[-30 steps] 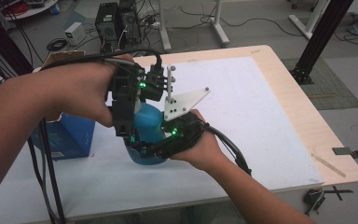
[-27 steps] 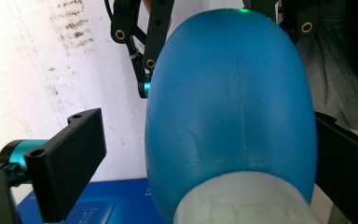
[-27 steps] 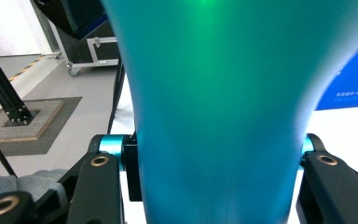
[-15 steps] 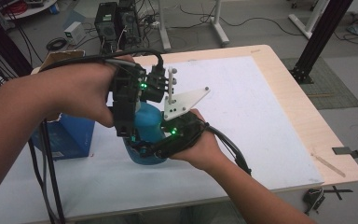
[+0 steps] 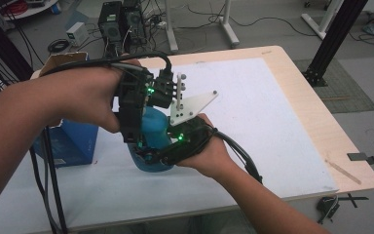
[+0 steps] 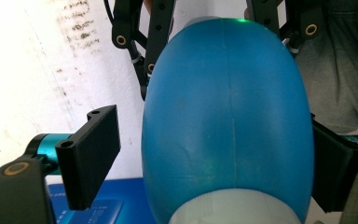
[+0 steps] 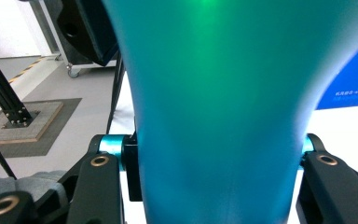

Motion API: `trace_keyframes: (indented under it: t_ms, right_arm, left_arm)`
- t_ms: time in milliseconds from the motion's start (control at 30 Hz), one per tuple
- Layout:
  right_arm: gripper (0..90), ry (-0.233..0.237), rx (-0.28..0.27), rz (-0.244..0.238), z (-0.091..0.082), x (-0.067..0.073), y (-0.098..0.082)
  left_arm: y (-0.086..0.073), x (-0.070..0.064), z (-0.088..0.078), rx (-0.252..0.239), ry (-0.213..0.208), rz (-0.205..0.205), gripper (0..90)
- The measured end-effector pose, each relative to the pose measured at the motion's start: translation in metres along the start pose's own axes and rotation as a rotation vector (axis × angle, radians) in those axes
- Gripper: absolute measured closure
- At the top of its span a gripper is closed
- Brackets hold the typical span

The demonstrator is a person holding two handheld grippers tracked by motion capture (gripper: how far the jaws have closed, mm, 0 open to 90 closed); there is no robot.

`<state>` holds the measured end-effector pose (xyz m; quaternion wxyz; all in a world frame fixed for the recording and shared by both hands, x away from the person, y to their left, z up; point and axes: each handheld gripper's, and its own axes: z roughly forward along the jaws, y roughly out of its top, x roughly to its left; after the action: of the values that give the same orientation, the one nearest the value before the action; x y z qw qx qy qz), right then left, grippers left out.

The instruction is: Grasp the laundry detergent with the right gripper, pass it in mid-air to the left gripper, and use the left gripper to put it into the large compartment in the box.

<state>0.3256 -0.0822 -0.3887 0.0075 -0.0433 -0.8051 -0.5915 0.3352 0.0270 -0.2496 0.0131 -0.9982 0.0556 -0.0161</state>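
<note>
A blue plastic bottle [image 5: 154, 127] stands on the white table mat [image 5: 253, 107] between both hands. My right gripper [image 5: 152, 155] comes in level from the right and is shut on the bottle's lower body [image 7: 214, 107], with a pad pressed on each side. My left gripper [image 5: 137, 132] points down over the bottle's rounded upper part [image 6: 228, 121]. Its jaws have just been closing with the bottle between them. One pad [image 6: 91, 156] still stands a little apart from the bottle, while the other pad [image 6: 333, 170] lies against it.
A blue box [image 5: 70, 144] sits on the mat just left of the bottle. A cardboard box [image 5: 61, 61] stands at the back left corner. The wooden table edge [image 5: 321, 122] runs along the right. Cables trail from both grippers towards the front.
</note>
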Motion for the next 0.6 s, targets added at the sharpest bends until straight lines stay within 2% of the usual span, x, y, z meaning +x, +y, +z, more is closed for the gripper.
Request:
trace_keyframes:
  t_ms: [200, 400, 600]
  right_arm:
    - [46.0, -0.001, -0.002, 0.001, -0.0003, -0.0003, 0.0001]
    - [46.1, -0.003, -0.005, 0.003, 0.0, -0.0002, 0.0001]
    - [46.1, -0.003, -0.007, 0.004, 0.0003, -0.0001, 0.0001]
  left_arm:
    - [-0.0001, -0.0007, -0.0006, 0.0, 0.003, 0.002, 16.1]
    - [0.0012, -0.0022, 0.0004, -0.001, -0.002, -0.006, 21.4]
    - [0.0012, -0.0027, 0.0007, 0.0, -0.001, -0.005, 21.7]
